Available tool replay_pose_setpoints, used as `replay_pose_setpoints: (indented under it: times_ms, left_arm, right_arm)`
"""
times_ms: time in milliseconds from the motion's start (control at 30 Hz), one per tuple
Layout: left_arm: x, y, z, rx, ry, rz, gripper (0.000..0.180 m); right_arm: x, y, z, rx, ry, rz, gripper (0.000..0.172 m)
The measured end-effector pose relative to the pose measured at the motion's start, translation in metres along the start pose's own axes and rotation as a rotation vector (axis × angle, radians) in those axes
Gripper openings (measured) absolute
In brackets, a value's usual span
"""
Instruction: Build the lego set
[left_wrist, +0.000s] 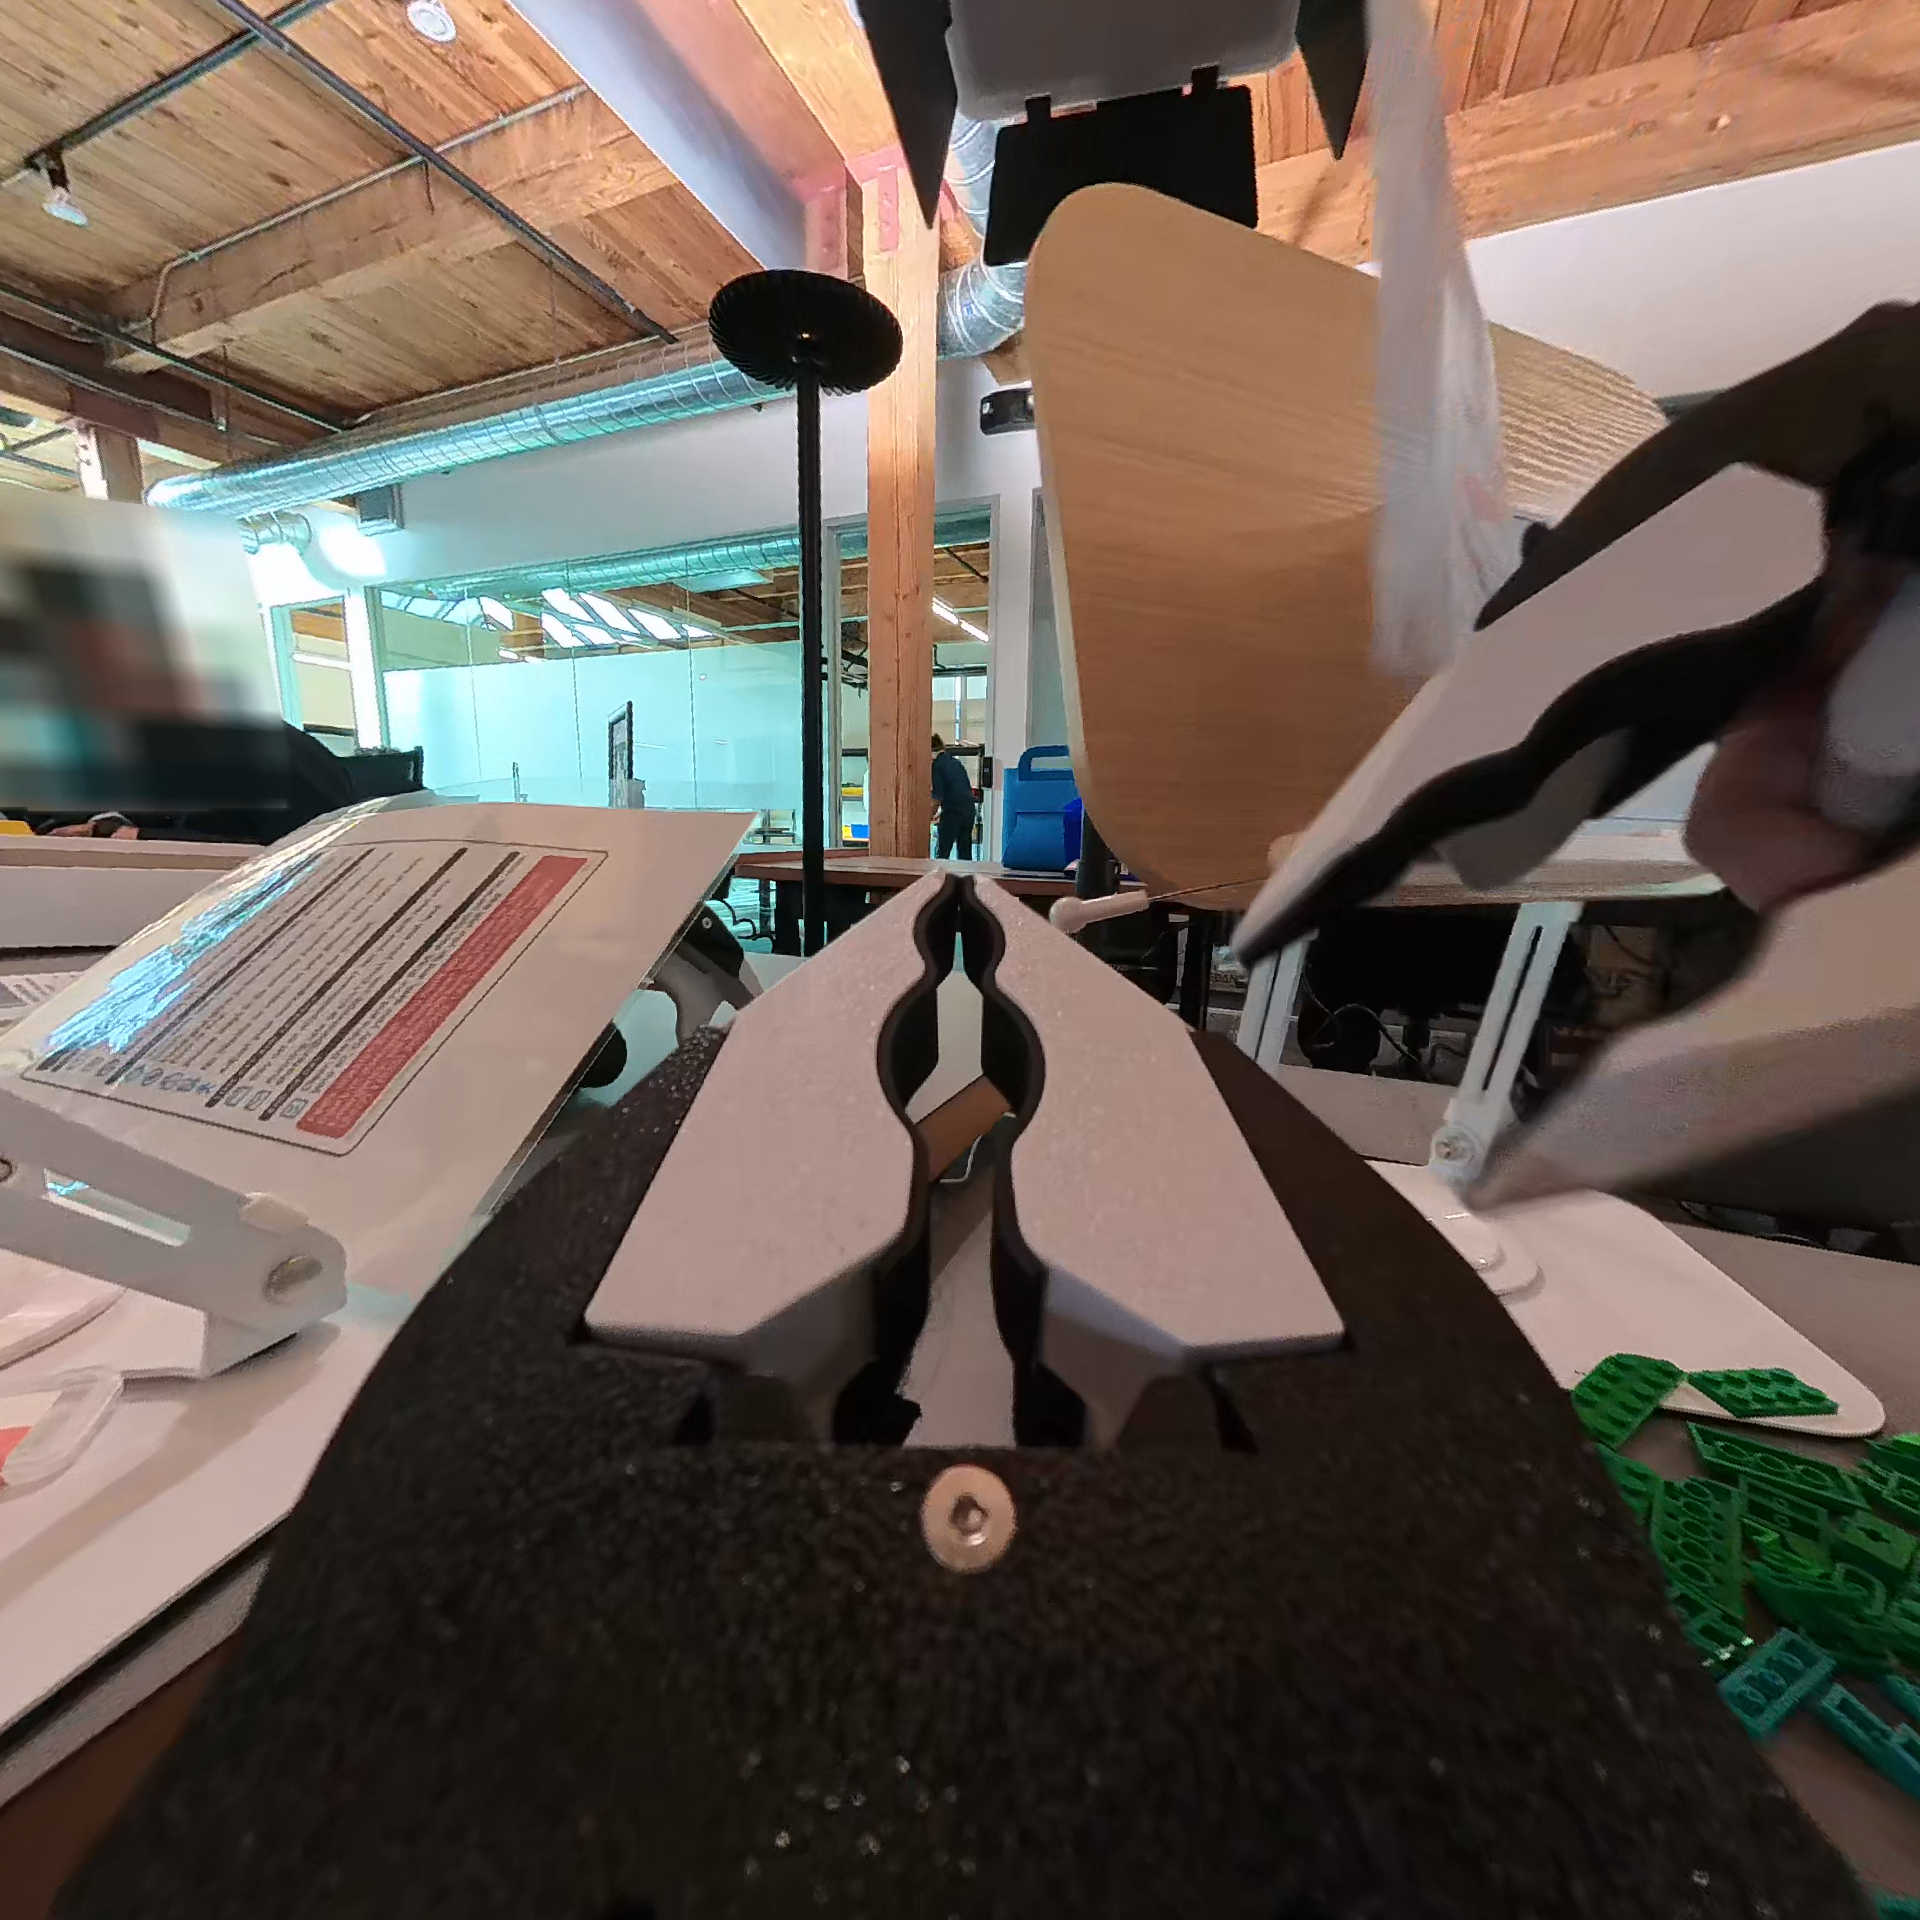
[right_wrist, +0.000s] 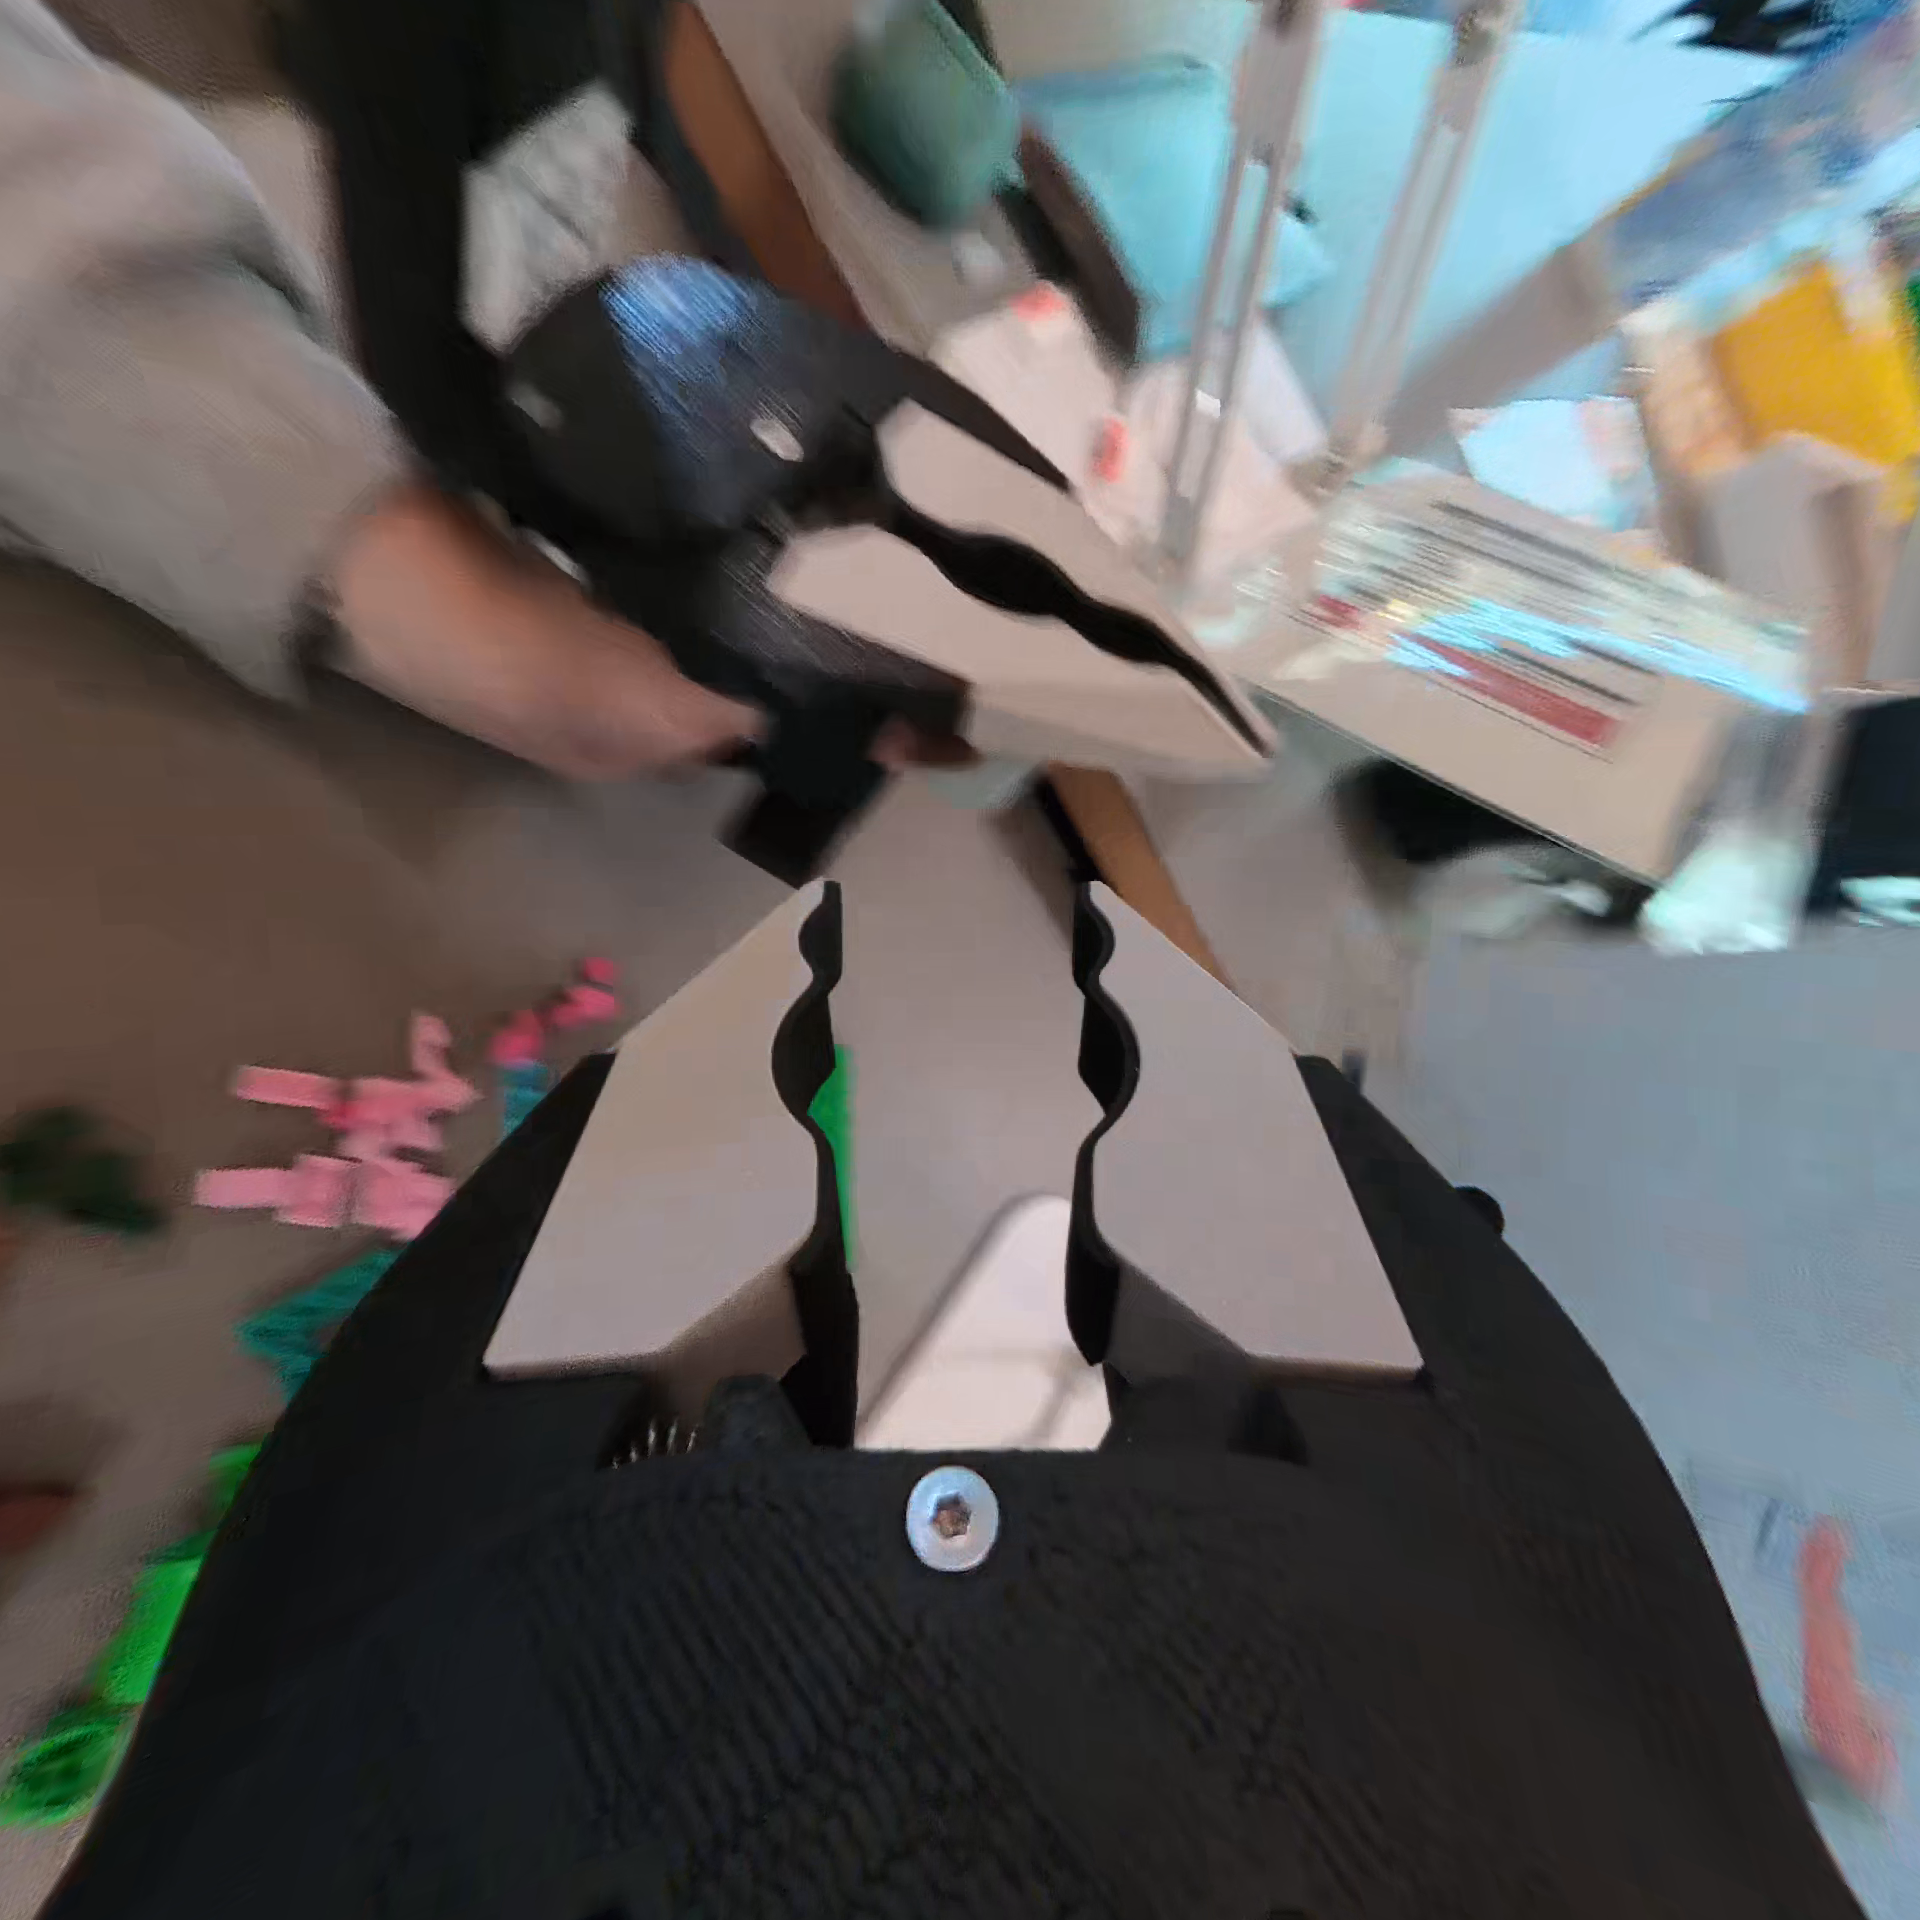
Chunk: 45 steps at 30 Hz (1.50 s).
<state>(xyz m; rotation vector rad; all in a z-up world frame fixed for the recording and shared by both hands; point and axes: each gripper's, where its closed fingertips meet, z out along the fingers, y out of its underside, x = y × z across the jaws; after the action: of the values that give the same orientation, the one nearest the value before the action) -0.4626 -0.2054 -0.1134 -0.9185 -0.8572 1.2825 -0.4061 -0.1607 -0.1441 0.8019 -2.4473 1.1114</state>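
Observation:
My left gripper (left_wrist: 958, 885) is shut, fingertips together, and nothing shows between them. It points level over the table, towards a room beyond. It also shows in the right wrist view (right_wrist: 1242, 722), held by a hand (right_wrist: 540, 644) and shut. My right gripper (right_wrist: 951, 904) is open with only bare table showing between its fingers (right_wrist: 1174, 1039). In the left wrist view it (left_wrist: 1361, 1070) hovers open at the right, above a white flat base (left_wrist: 1662, 1309). A pile of green bricks (left_wrist: 1787, 1538) lies at the right, below it. The right wrist view is blurred.
A tilted white stand with a laminated printed sheet (left_wrist: 312, 966) stands at the left, also in the right wrist view (right_wrist: 1507, 634). Pink bricks (right_wrist: 343, 1143) and green bricks (right_wrist: 104, 1704) lie to the left. A wooden chair back (left_wrist: 1216, 540) rises behind the table.

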Motion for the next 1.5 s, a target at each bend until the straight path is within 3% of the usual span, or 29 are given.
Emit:
replay_pose_setpoints:
  times_ms: [33,133,200,267,333,400,433,467,533,667,867,967,1067,1133,1233,1333,1433,1500]
  left_arm:
    - [-0.002,0.001,0.0,-0.002,-0.006,-0.006,0.0]
    - [-0.002,-0.002,-0.001,0.008,-0.006,0.004,0.0]
    - [0.002,-0.004,-0.001,0.014,0.005,0.024,0.0]
    - [0.003,-0.004,0.0,0.013,0.008,0.023,0.0]
    - [0.002,-0.004,0.0,0.013,0.006,0.004,0.0]
    - [0.001,-0.002,0.0,0.009,0.003,-0.017,0.0]
    - [0.001,-0.002,0.0,0.01,0.004,-0.024,0.0]
    - [0.002,-0.002,0.0,0.01,0.006,-0.024,0.0]
    - [0.004,-0.003,0.0,0.011,0.011,-0.015,0.0]
    - [0.009,-0.005,-0.001,0.017,0.027,0.015,0.0]
    - [0.024,-0.011,-0.001,0.046,0.077,0.106,0.0]
    - [0.054,-0.013,0.002,0.059,0.185,0.24,0.0]
    - [0.083,-0.047,0.02,0.151,0.235,0.402,0.0]
    - [0.089,-0.055,0.048,0.071,0.232,0.368,0.0]
    - [0.088,-0.044,0.088,-0.127,0.22,0.18,0.0]
    - [0.083,-0.024,0.113,-0.232,0.215,0.046,0.0]
    - [0.079,-0.011,0.12,-0.253,0.198,0.037,0.0]
    - [0.079,-0.01,0.118,-0.232,0.192,0.056,0.0]
  right_arm:
    - [-0.016,-0.014,0.0,0.033,-0.073,0.029,0.044]
    - [-0.056,-0.05,-0.017,0.151,-0.174,0.03,0.04]
    - [-0.058,-0.068,-0.045,0.27,-0.066,0.005,0.036]
    - [-0.033,-0.077,-0.096,0.443,0.242,-0.041,0.026]
    - [0.004,-0.066,-0.165,0.591,0.638,-0.013,0.018]
    - [0.04,-0.022,-0.227,0.593,1.057,0.109,0.003]
    - [0.054,0.009,-0.24,0.501,1.2,0.192,0.0]
    - [0.063,0.038,-0.234,0.377,1.234,0.278,0.0]
    - [0.073,0.078,-0.197,0.169,1.154,0.402,0.0]
    - [0.09,0.118,-0.141,-0.106,1.069,0.41,0.0]
    - [0.113,0.117,-0.107,-0.126,1.043,0.46,0.0]
    - [0.116,0.117,-0.102,-0.123,1.045,0.493,0.0]
    - [0.12,0.116,-0.099,-0.112,1.051,0.502,0.0]
    - [0.121,0.115,-0.096,-0.108,1.059,0.498,0.0]
    - [0.118,0.113,-0.092,-0.089,1.065,0.496,0.0]
    - [0.109,0.11,-0.116,-0.055,1.166,0.459,0.002]
    - [0.099,0.125,-0.189,-0.008,1.483,0.439,0.005]
    - [0.091,0.155,-0.235,-0.016,1.668,0.516,0.009]
